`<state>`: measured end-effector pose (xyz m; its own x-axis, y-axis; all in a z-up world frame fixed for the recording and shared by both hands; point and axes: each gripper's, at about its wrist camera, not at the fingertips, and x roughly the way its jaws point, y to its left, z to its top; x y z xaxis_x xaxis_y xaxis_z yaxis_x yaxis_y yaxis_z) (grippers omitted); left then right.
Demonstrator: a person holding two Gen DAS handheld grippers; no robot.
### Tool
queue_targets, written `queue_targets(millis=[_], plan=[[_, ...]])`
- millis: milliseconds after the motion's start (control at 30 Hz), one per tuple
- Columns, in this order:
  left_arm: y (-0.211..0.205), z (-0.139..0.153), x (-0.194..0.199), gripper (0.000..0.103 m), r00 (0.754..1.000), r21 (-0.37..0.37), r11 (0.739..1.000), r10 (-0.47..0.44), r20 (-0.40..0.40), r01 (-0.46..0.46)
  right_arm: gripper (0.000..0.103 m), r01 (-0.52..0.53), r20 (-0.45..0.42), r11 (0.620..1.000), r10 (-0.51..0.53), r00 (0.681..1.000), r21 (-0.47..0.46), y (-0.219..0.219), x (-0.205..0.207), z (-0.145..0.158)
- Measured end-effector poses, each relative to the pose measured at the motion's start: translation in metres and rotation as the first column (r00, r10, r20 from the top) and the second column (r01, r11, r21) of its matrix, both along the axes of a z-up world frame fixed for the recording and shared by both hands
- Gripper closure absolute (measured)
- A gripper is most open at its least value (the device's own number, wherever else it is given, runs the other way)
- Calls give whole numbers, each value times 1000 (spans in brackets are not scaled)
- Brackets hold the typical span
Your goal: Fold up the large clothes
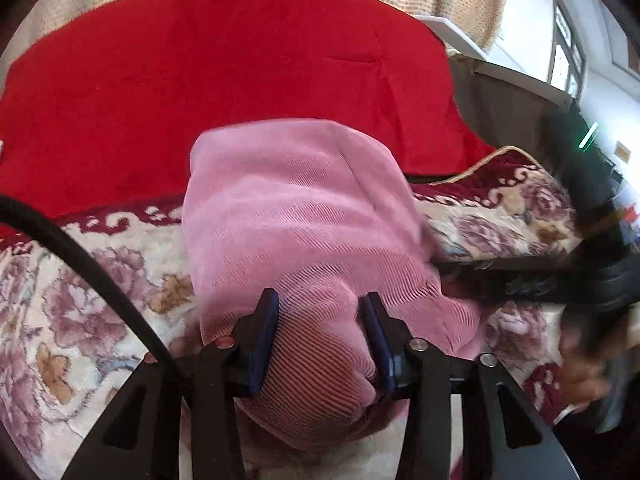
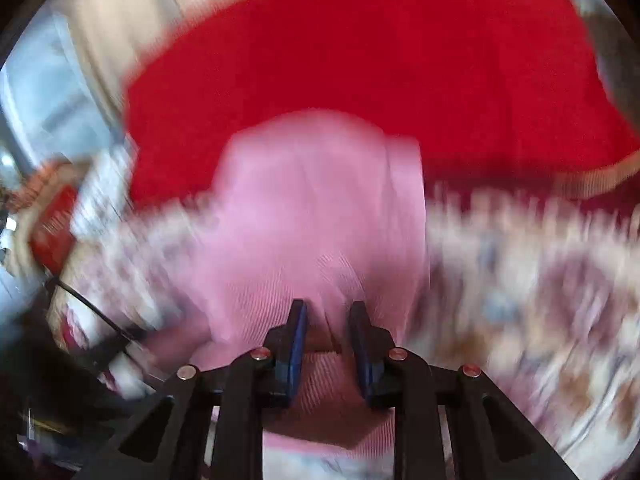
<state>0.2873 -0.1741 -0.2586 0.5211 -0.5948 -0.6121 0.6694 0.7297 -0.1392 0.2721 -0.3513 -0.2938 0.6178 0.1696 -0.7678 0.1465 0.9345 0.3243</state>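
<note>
A pink ribbed garment [image 1: 296, 208], folded into a thick bundle, lies on a floral blanket [image 1: 80, 300]. My left gripper [image 1: 320, 308] is at the bundle's near end. Its fingers stand apart with a bulging fold between the blue pads, and I see no pinch. The right wrist view is blurred by motion. There the same pink garment [image 2: 312, 208] stretches away from my right gripper [image 2: 328, 316]. Its jaws stand a little apart, with a fold of fabric in the gap and space beside each pad.
A red quilt [image 1: 240, 60] covers the bed behind the garment, also seen as the red quilt [image 2: 380, 60]. A black cable [image 1: 80, 252] crosses the left. A person's hand [image 1: 584, 380] on a black tool is at the right. Beige curtain and window lie beyond.
</note>
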Motion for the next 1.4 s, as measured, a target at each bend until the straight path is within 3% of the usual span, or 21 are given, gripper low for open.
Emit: queue_targets(millis=[100,267,400,533,700,800,867,967,1033,1100,1167,1300,1400], plan=[[7,5,-2,56,999,-4,999,-34,11,34,77,8,26,995,-10,1000,99,-17,-12,-10],[39,14,12,56,988,-169,985,-69,-140,44,78,38,22,999,-38,999,-2,-12,-29,-15],[35,4,9,56,991,-136,990,-51,-120,35,78,43,36,999,-42,998,-24,-10,-28,-15],[16,-3,-4,55,999,-20,999,-41,-21,41,77,55,34,998,-54,998,-17,-11,-32,-16],[27,2,9,54,995,-84,996,-47,-85,40,73,66,13,997,-67,998,48,-19,-27,-4],[27,0,11,53,993,-92,994,-63,-97,54,73,70,70,997,-73,995,37,-25,-17,28],[22,0,10,52,994,-80,995,-67,-85,60,72,40,105,999,-39,994,-4,-20,1,53],[22,0,10,52,994,-76,995,-73,-81,67,72,-32,92,999,31,995,15,-7,42,70],[23,-1,10,52,994,-77,995,-76,-82,70,70,-41,12,999,41,999,-12,-4,80,61],[24,0,9,50,994,-79,994,-80,-79,74,70,-22,-107,999,18,994,-35,-6,114,32],[25,1,8,49,994,-79,994,-84,-73,78,70,13,-152,1000,-9,988,26,-15,129,7],[26,6,5,46,992,-64,992,-109,-60,105,70,38,-64,999,-37,997,8,-18,120,4],[40,16,6,46,988,-123,984,-135,-76,125,70,47,-15,999,-47,999,-5,-17,111,2]])
